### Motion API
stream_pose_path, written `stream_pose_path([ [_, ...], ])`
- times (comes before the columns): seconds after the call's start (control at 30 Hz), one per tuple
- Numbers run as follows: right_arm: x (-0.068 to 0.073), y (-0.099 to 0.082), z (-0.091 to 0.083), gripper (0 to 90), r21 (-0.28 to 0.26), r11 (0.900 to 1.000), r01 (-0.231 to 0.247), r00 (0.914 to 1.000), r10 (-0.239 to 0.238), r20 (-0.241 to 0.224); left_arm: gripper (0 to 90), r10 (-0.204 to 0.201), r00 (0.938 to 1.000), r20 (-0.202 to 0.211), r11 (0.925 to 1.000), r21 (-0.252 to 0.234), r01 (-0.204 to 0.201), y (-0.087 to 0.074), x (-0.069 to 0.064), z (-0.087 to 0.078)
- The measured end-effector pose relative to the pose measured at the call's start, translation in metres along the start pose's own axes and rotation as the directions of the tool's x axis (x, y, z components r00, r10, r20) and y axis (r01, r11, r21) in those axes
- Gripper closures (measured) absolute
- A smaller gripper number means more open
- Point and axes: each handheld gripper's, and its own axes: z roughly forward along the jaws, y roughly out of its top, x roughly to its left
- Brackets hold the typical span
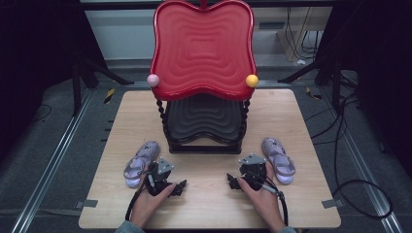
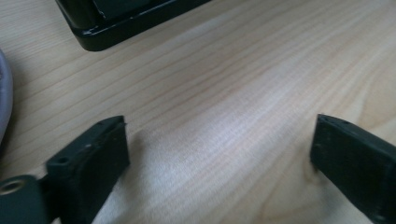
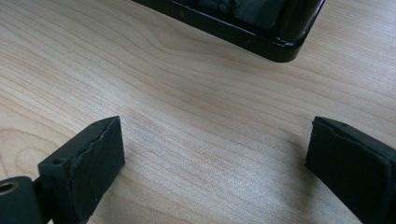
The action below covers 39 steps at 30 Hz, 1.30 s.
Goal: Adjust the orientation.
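A two-tier stand [image 1: 204, 121] sits on the table [image 1: 291, 204] at the middle of its far edge, its upper tray [image 1: 203, 48] above the lower tray [image 1: 204, 119]. One ball [image 1: 153, 80] rests at the upper tray's near left corner, another ball [image 1: 251, 80] at its near right corner. A sandal [image 1: 141, 164] lies near the left edge, before the stand's left corner; a second sandal [image 1: 278, 160] lies near the right edge. The left hand-held gripper [image 1: 180, 186] rests just beside the first sandal, toward the near edge. The right hand-held gripper [image 1: 231, 182] rests just beside the second sandal. Both grippers point inward, with bare table between them.
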Motion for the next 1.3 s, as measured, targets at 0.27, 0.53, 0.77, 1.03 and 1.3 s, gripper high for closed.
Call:
stream_pose_path([
  [0.27,0.000,0.000,0.000,4.5,0.001,1.0000,0.001,1.0000,-0.001,0.001,5.9,0.056,0.9983,-0.019,0.9965,0.064,-0.054,0.036,-0.008,-0.040],
  [0.53,0.000,0.000,0.000,4.5,0.001,1.0000,0.003,1.0000,-0.003,0.002,6.9,0.011,0.9985,-0.053,0.9971,0.076,-0.007,0.055,0.018,-0.074],
  [0.77,0.000,0.000,0.000,4.5,0.001,1.0000,0.003,1.0000,-0.003,0.002,19.3,-0.036,0.9938,-0.105,0.9951,0.087,0.046,0.052,0.046,-0.094],
  [1.03,0.000,0.000,0.000,4.5,0.001,1.0000,0.002,1.0000,-0.002,0.001,41.4,-0.100,0.9837,-0.150,0.9849,0.126,0.119,0.040,0.092,-0.121],
  [1.3,0.000,0.000,0.000,4.5,0.001,1.0000,0.003,1.0000,-0.003,0.002,55.9,-0.153,0.9793,-0.133,0.9581,0.223,0.180,0.019,0.120,-0.105],
])
